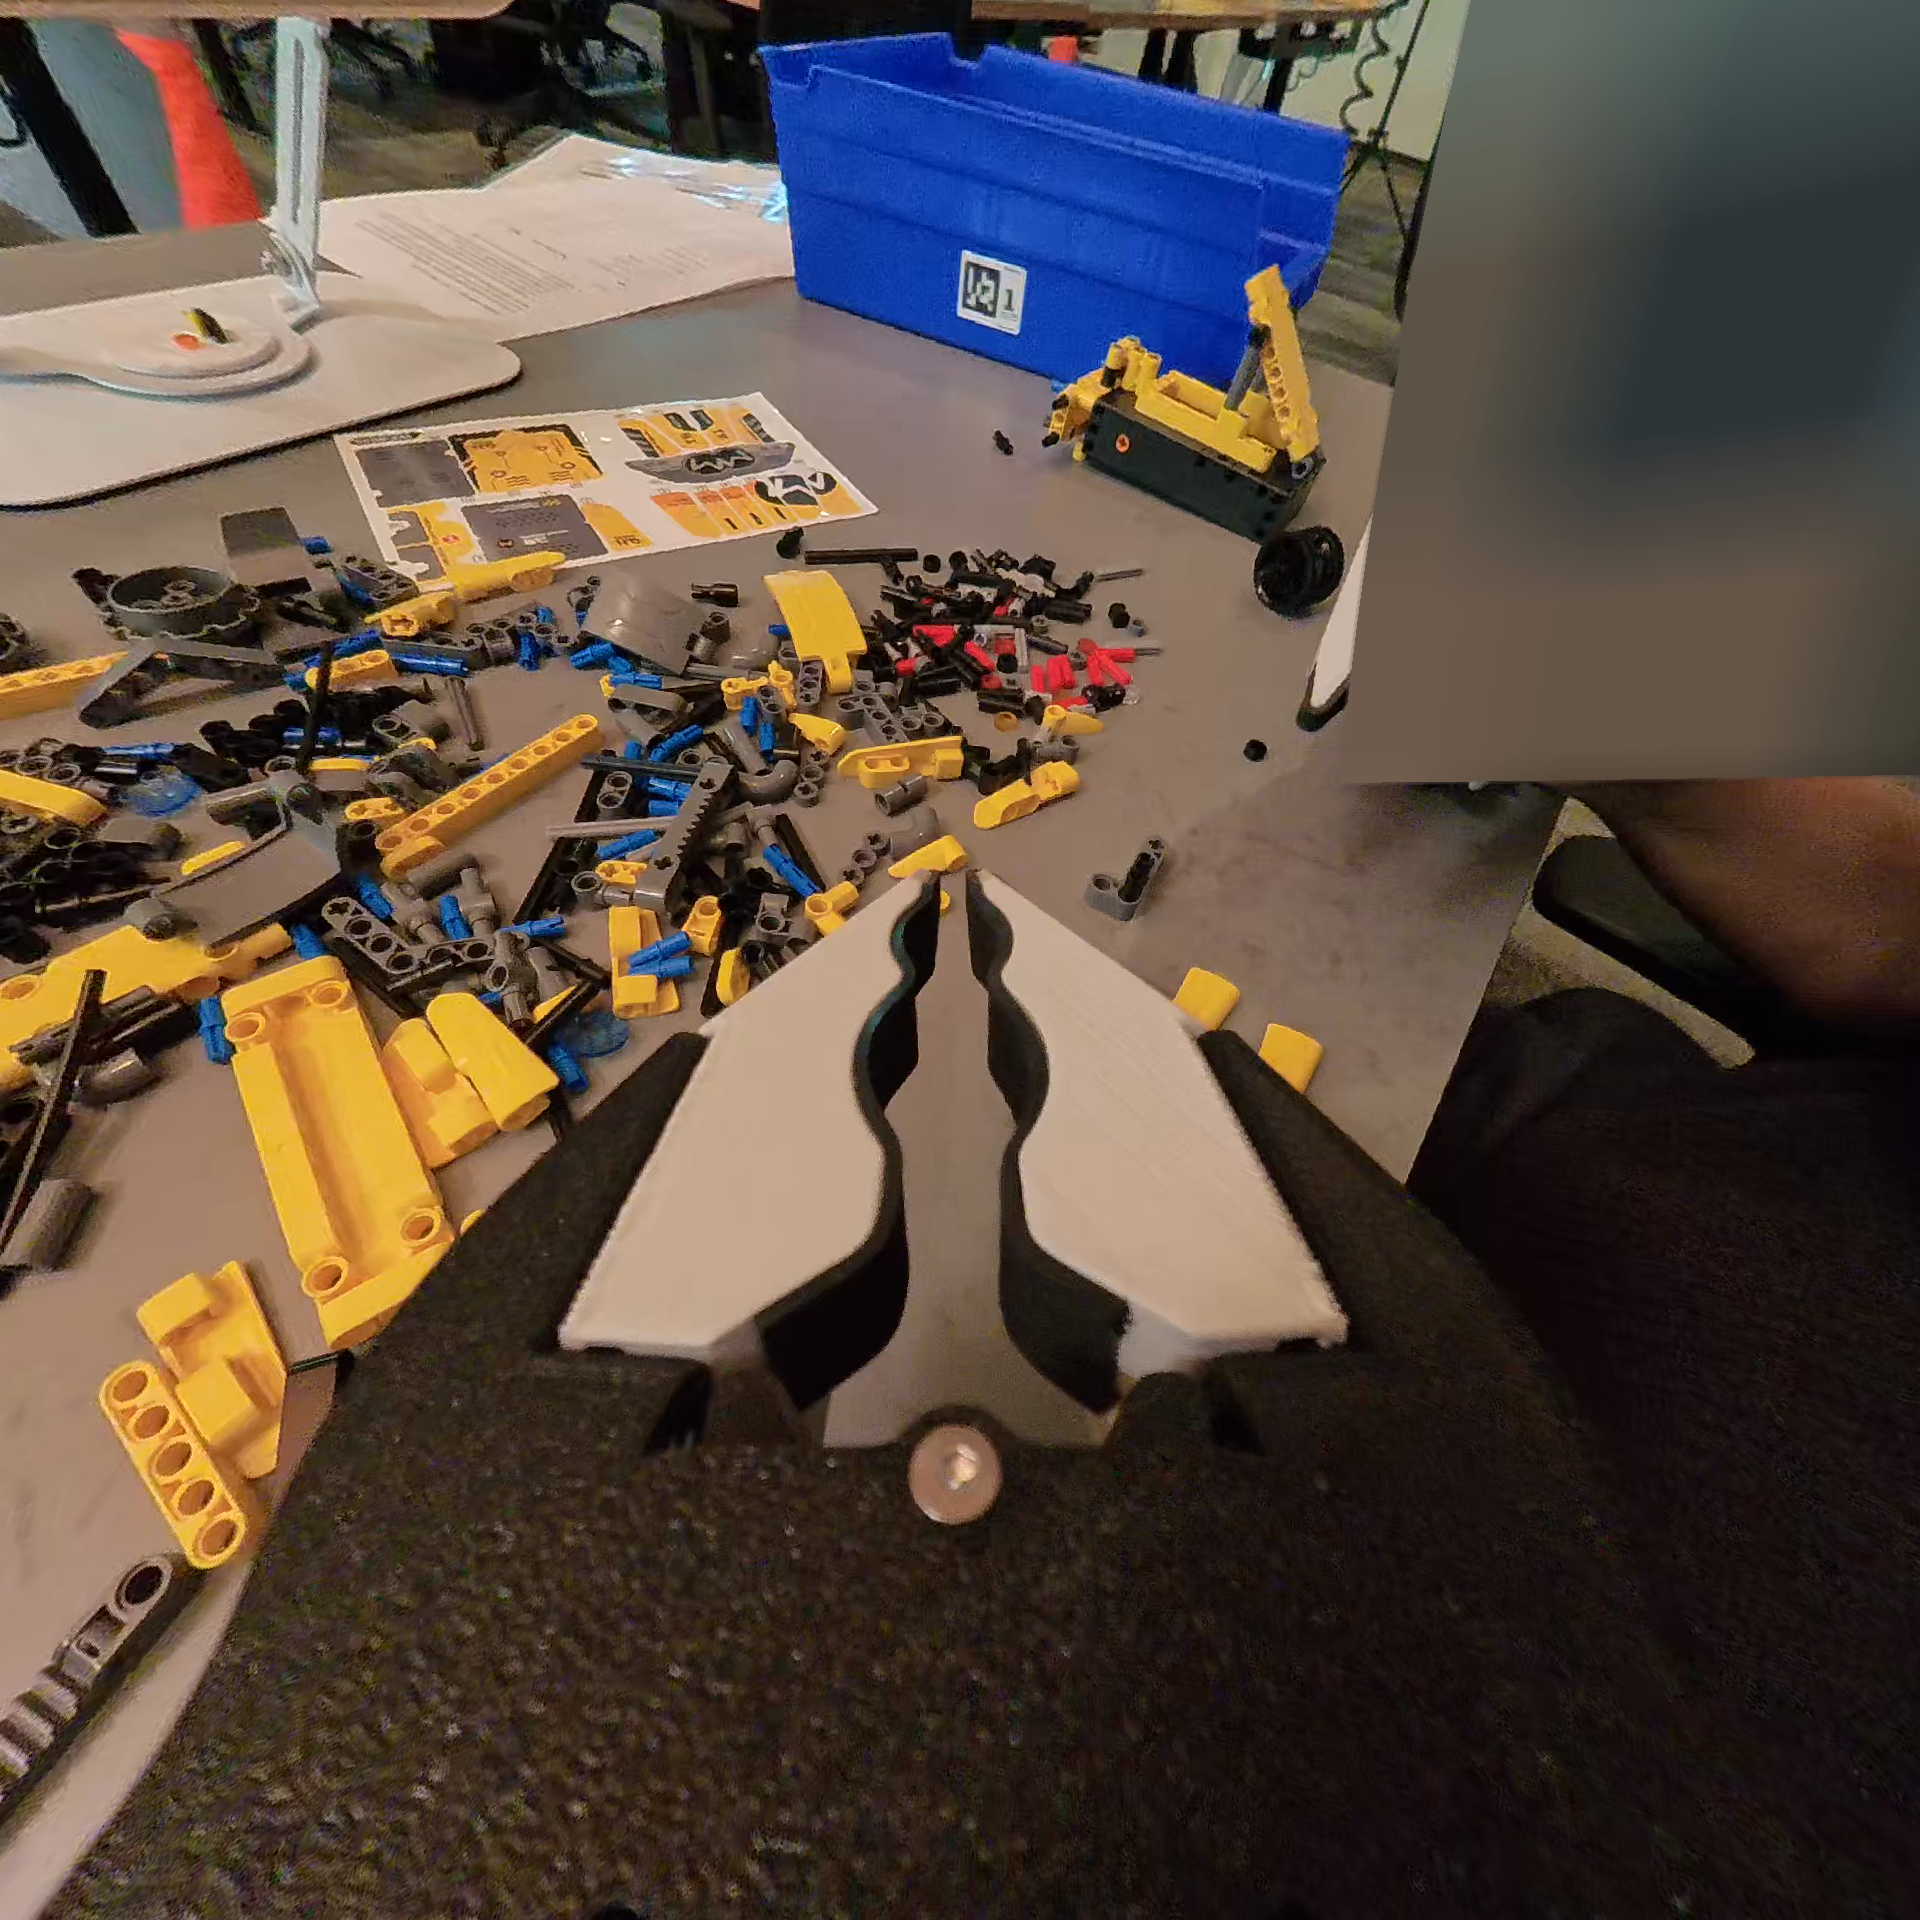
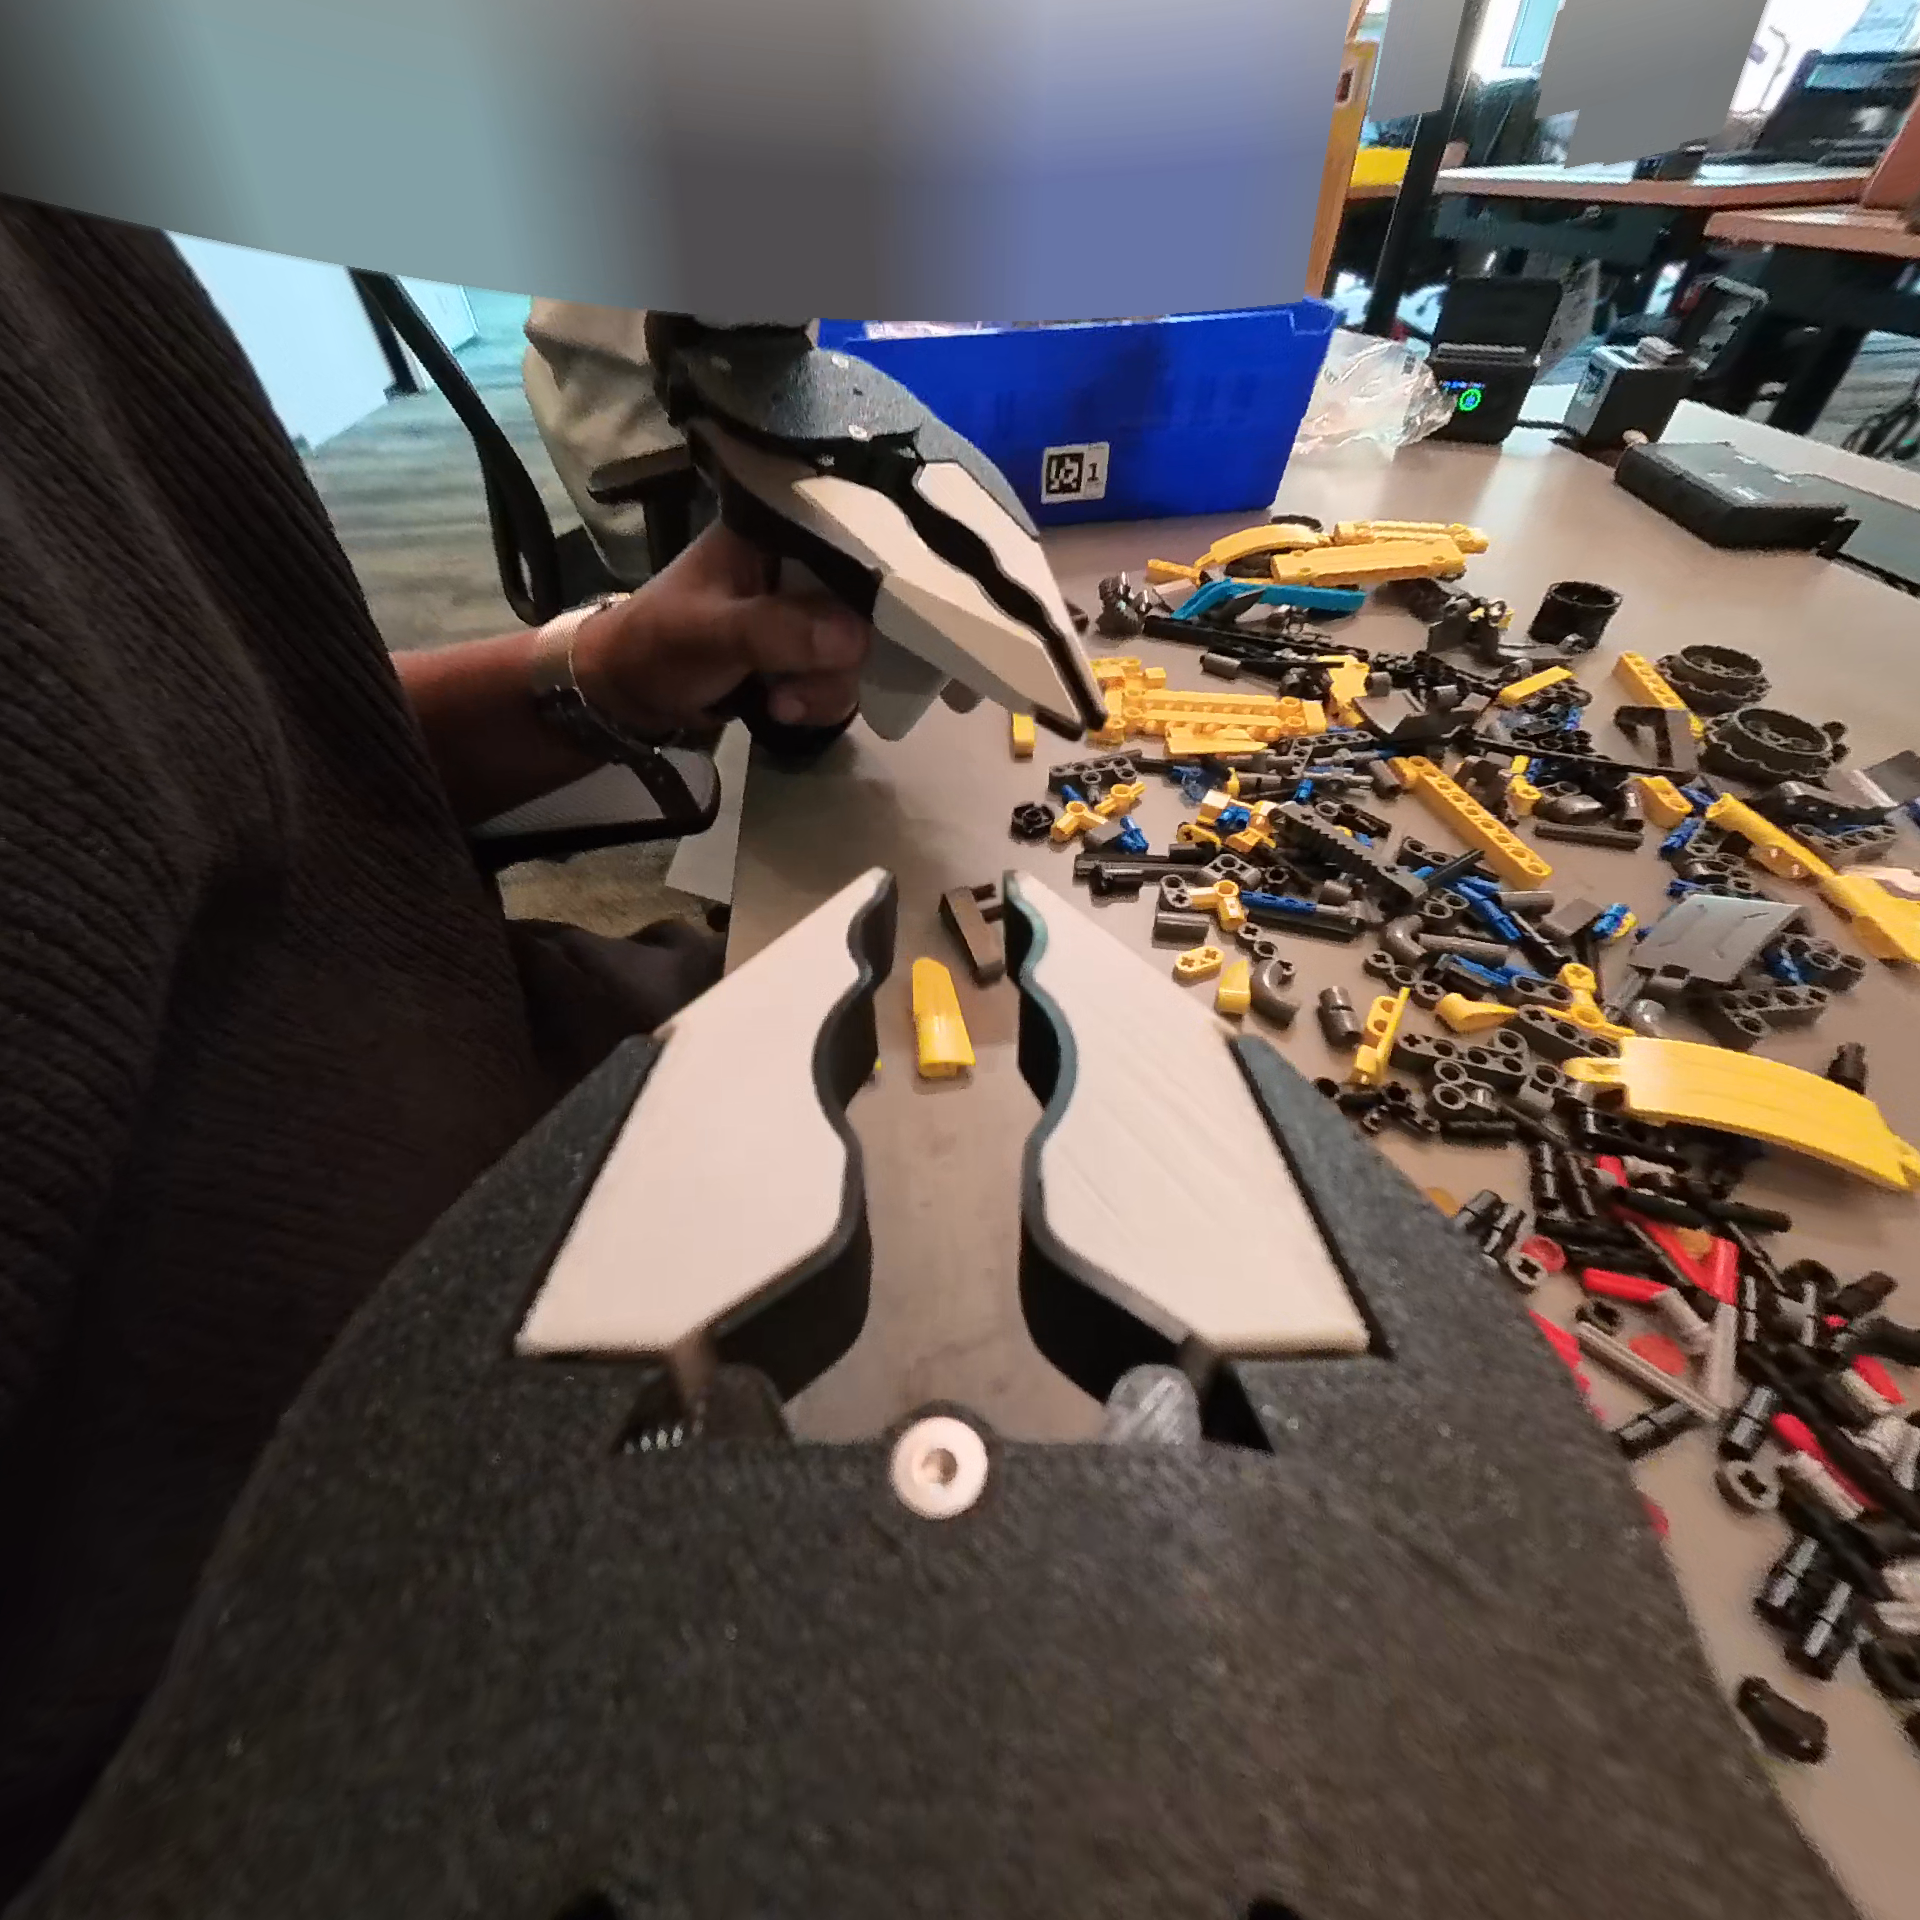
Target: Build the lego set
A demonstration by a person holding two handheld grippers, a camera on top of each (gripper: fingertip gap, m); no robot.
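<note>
A heap of yellow, black, grey, blue and red construction-toy parts (image 1: 665,748) covers the grey table (image 1: 1299,914). My left gripper (image 1: 951,883) is shut, its tips low at the near edge of the heap beside a small yellow piece (image 1: 930,857); I see nothing held in it. It also shows in the right wrist view (image 2: 1075,717), held by a person's hand (image 2: 727,644), next to stacked yellow beams (image 2: 1205,717). My right gripper (image 2: 948,888) is open and empty above the table. A small yellow curved piece (image 2: 940,1018) and a dark angled piece (image 2: 977,925) lie between its fingers.
A blue bin (image 1: 1039,208) stands at the far side, also seen in the right wrist view (image 2: 1143,416). A partly built yellow-and-black model (image 1: 1195,436) and a black wheel (image 1: 1299,566) sit before it. A sticker sheet (image 1: 603,478) lies flat. The table edge (image 2: 738,883) runs beside the person. One gripper's finger ends stand about 9 cm off the other's. The partly built yellow-and-black model (image 1: 1195,436) sits 30 cm or so from the ends of my right fingers.
</note>
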